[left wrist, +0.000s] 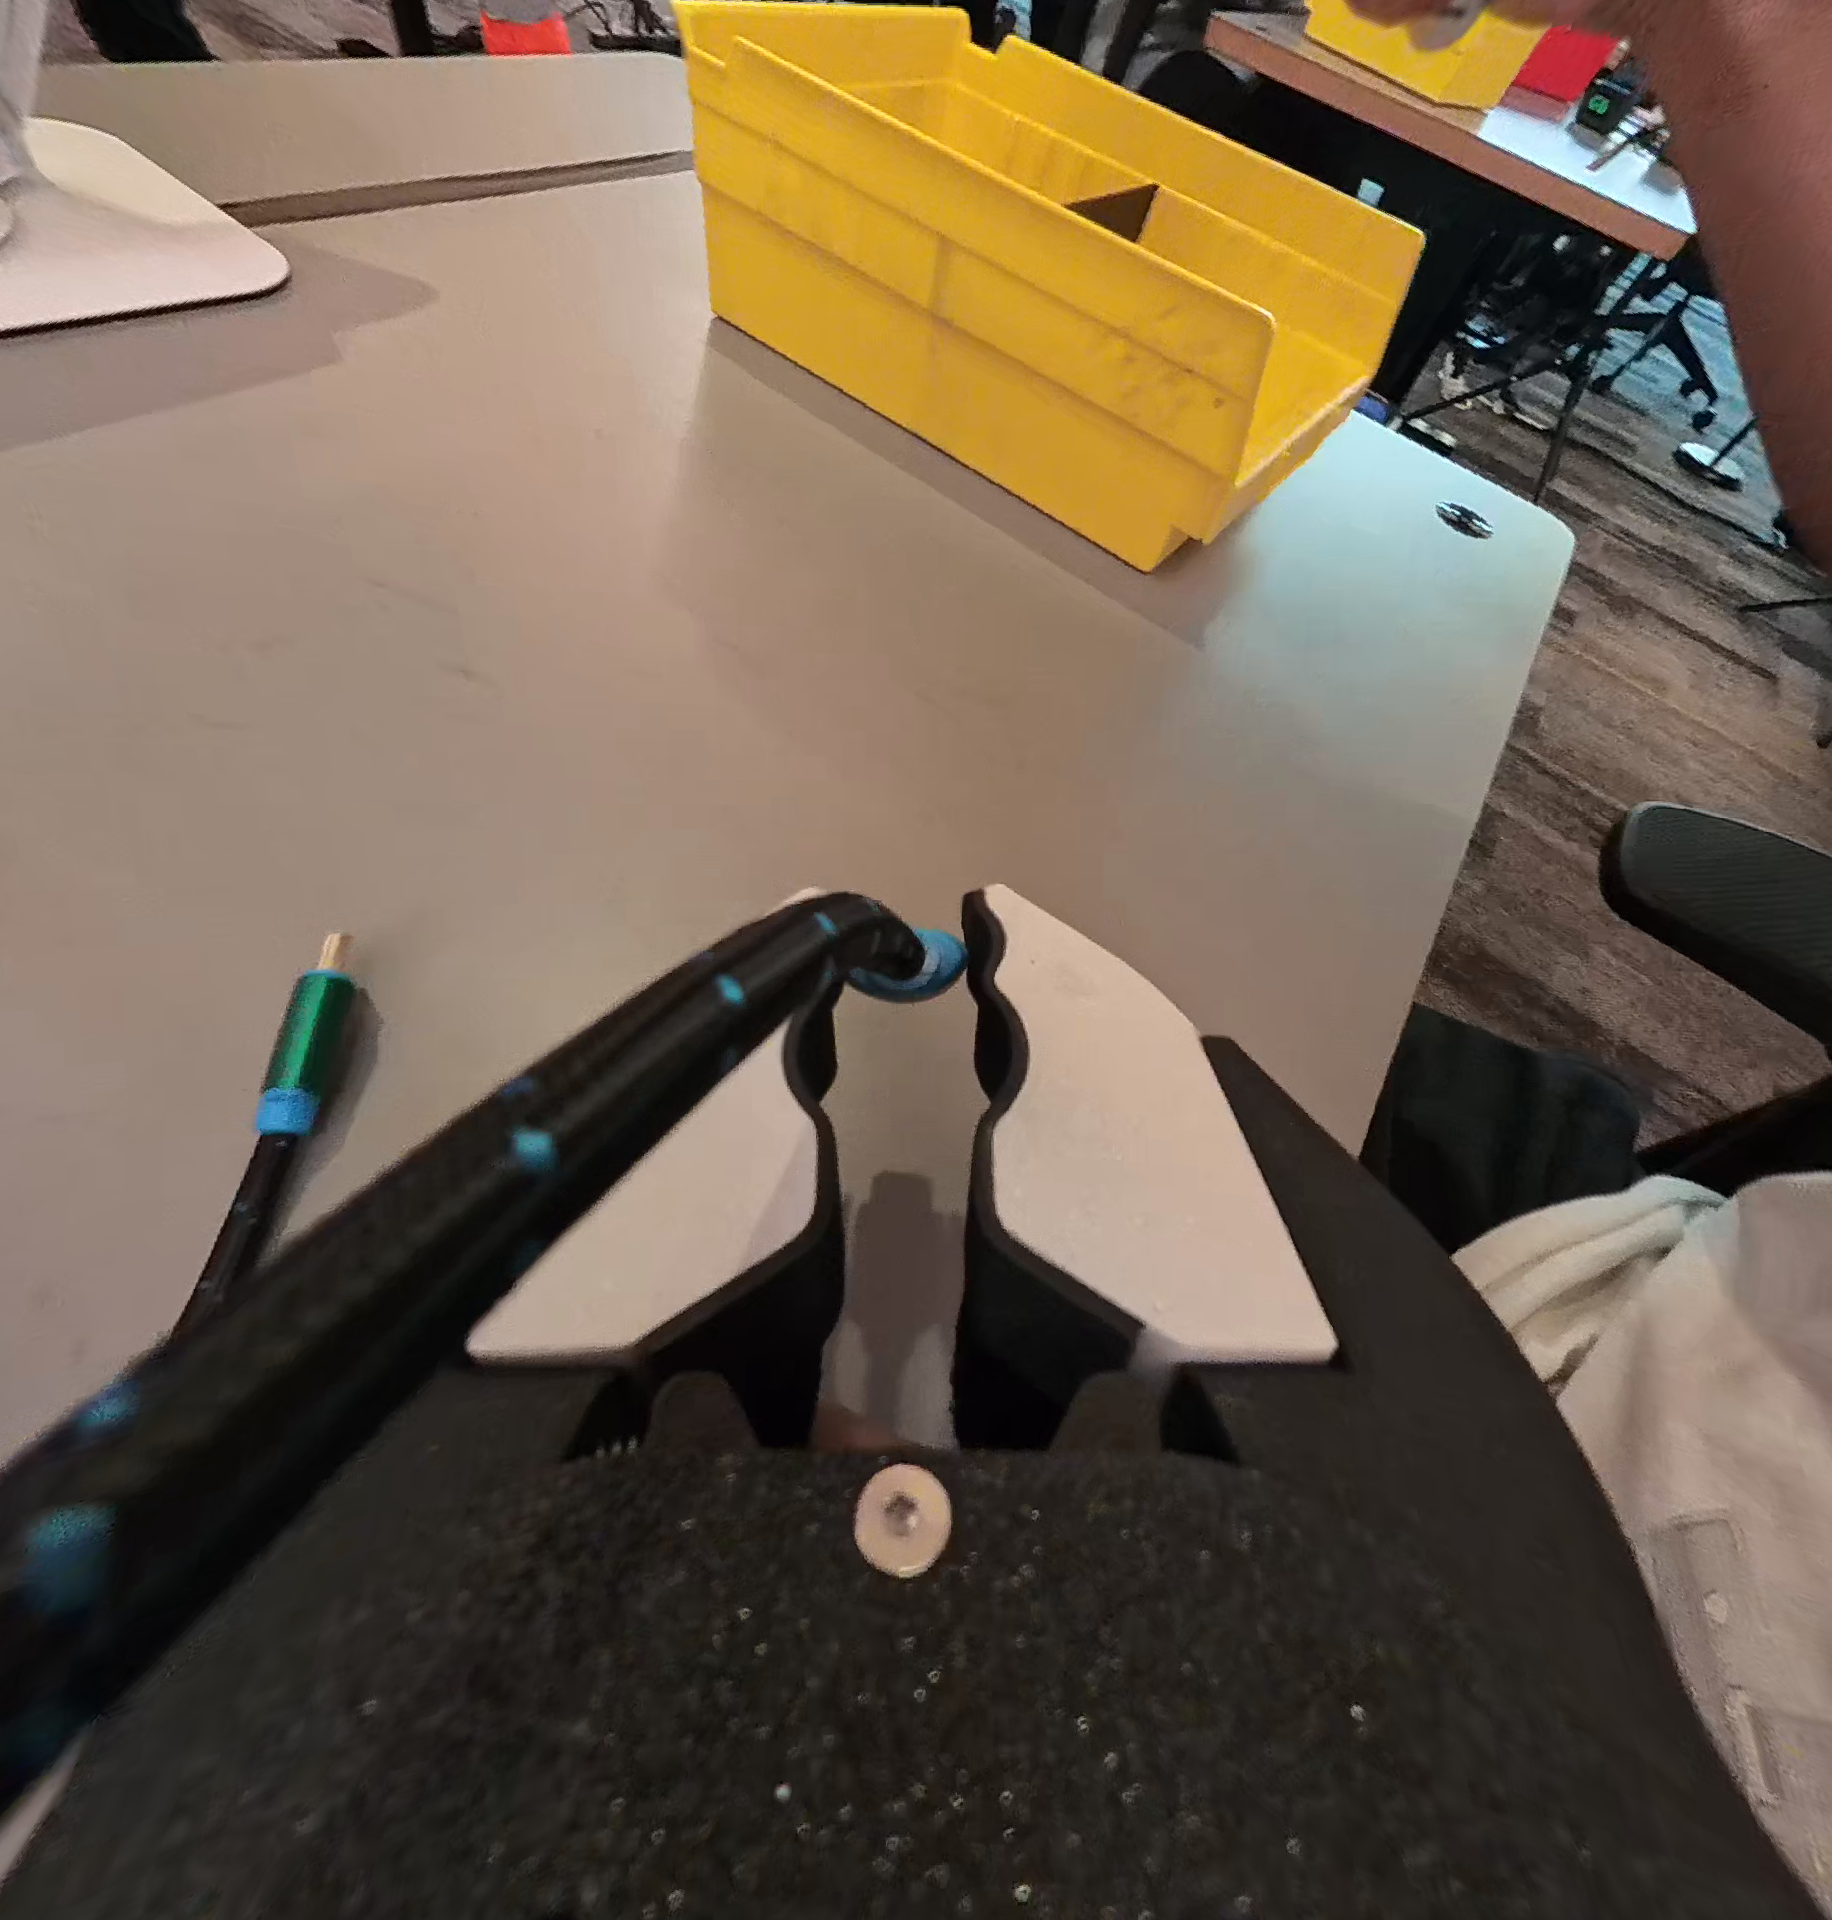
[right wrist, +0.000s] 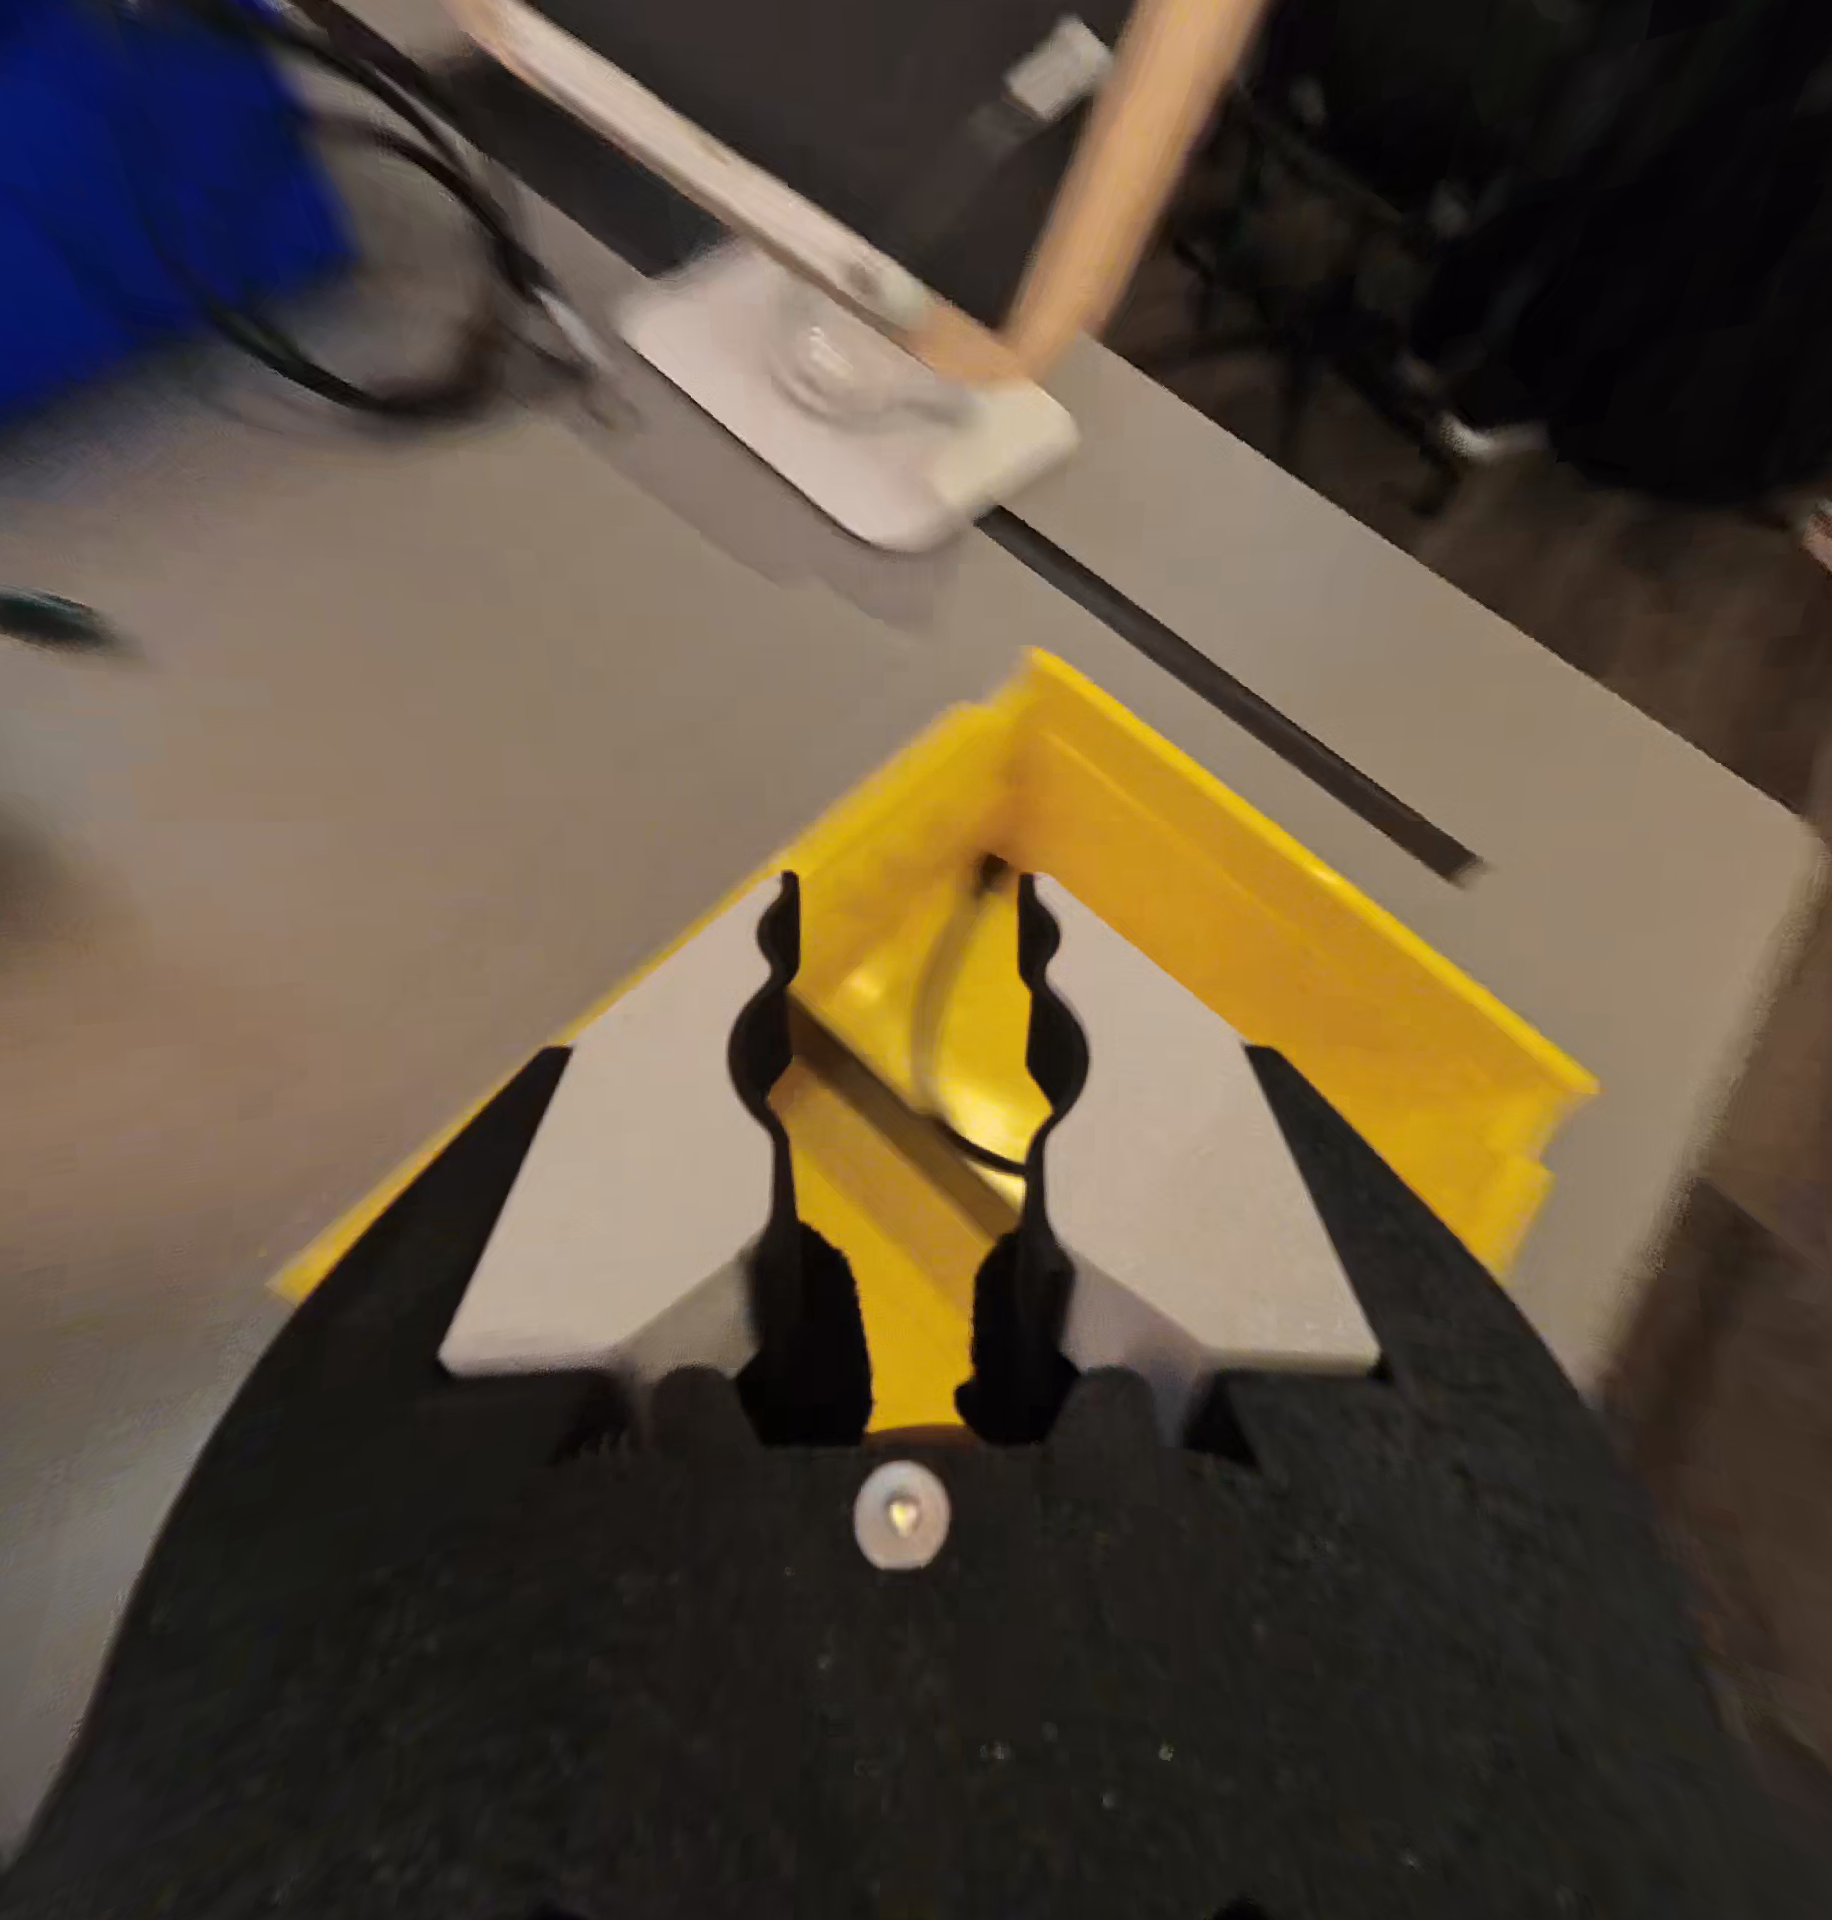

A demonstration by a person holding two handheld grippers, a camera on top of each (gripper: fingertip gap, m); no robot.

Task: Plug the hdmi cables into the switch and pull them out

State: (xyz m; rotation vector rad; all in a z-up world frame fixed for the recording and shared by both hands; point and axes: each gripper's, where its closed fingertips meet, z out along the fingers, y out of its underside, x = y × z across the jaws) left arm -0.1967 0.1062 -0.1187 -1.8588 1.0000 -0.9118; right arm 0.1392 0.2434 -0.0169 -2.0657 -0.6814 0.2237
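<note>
Now: left gripper (left wrist: pixel 896 971) holds a black HDMI cable (left wrist: pixel 538 1132) at its blue collar, above the tabletop (left wrist: pixel 683 675).
Second cable's green plug (left wrist: pixel 314 1023) lies on tabletop, left. Right gripper (right wrist: pixel 904 904) narrowly parted, empty, over yellow bin (right wrist: pixel 1255 914). Switch unseen.

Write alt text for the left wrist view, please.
A handheld gripper has a black braided cable draped across its jaws above a grey table. A green-tipped plug lies left; a yellow bin sits beyond.
</note>
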